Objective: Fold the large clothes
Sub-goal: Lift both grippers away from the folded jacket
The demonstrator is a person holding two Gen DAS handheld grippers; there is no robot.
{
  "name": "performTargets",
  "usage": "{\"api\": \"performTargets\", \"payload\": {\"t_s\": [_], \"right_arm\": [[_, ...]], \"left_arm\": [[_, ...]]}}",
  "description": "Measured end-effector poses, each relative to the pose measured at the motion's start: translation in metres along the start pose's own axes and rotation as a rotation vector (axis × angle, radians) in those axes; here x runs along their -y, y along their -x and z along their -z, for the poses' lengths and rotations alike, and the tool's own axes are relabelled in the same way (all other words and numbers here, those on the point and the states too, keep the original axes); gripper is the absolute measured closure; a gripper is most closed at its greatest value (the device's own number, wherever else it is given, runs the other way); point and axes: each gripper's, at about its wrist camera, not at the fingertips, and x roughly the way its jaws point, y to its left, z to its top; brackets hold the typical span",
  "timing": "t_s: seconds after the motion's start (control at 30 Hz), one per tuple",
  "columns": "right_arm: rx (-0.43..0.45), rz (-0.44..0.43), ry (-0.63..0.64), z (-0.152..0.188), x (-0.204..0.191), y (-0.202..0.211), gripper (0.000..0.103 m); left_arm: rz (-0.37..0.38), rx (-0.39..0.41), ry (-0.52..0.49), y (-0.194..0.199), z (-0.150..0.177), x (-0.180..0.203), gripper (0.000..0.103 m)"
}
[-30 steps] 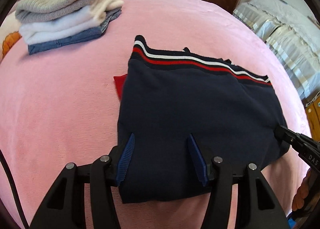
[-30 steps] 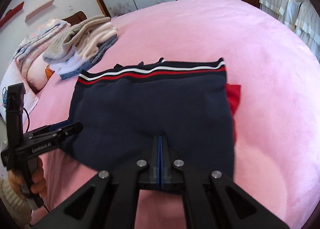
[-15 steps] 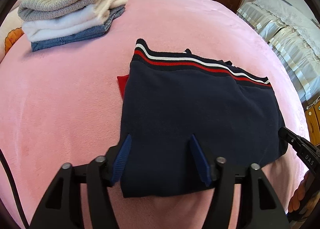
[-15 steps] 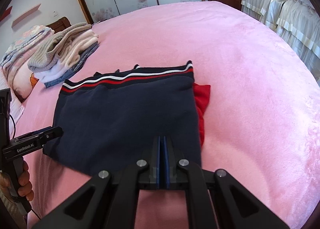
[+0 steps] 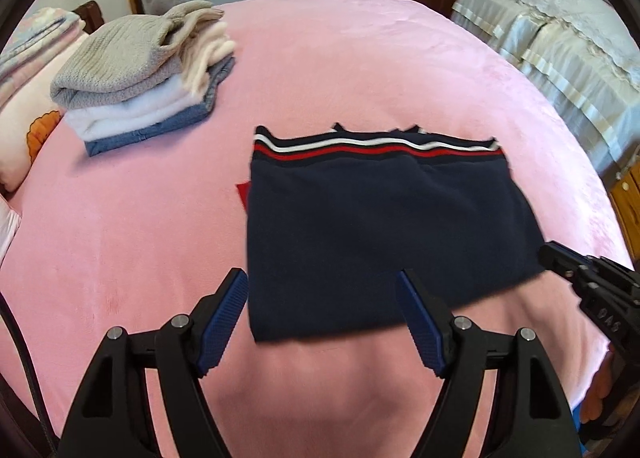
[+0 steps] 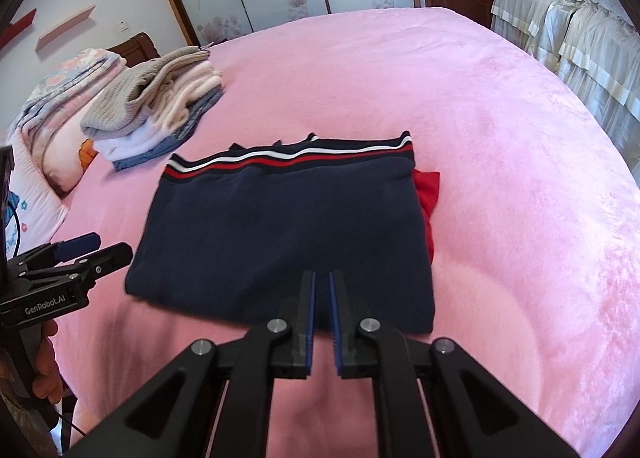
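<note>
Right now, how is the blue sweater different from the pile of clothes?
The sweater is one dark navy piece with red and white stripes; the pile is several pale pieces, grey, cream, white and denim. The sweater lies flat and low near both tools; the pile stands taller, farther back to the left. A red bit pokes from under the sweater; the pile shows none. Both are folded and lie on the pink bed.
</note>
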Motion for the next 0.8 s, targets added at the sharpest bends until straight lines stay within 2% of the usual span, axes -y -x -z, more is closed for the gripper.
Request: {"api": "performTargets", "payload": {"t_s": [0.07,0.13,0.4,0.53,0.8], "right_arm": [[0.001,0.01,0.007,0.005,-0.004,0.007,0.073],[0.018,0.015,0.011,0.01,-0.008,0.016,0.067],[0.048,0.032,0.046,0.023,-0.024,0.041,0.067],[0.068,0.035,0.066,0.026,-0.034,0.046,0.067],[0.087,0.046,0.088,0.028,-0.045,0.037,0.067]], "left_arm": [[0.023,-0.012,-0.004,0.008,0.003,0.003,0.028],[0.046,-0.022,-0.008,0.016,0.008,0.006,0.028],[0.122,-0.048,0.039,0.036,0.025,0.007,0.028],[0.152,-0.04,0.132,0.038,0.033,-0.004,0.028],[0.31,-0.036,0.31,0.01,0.055,-0.024,0.028]]}}
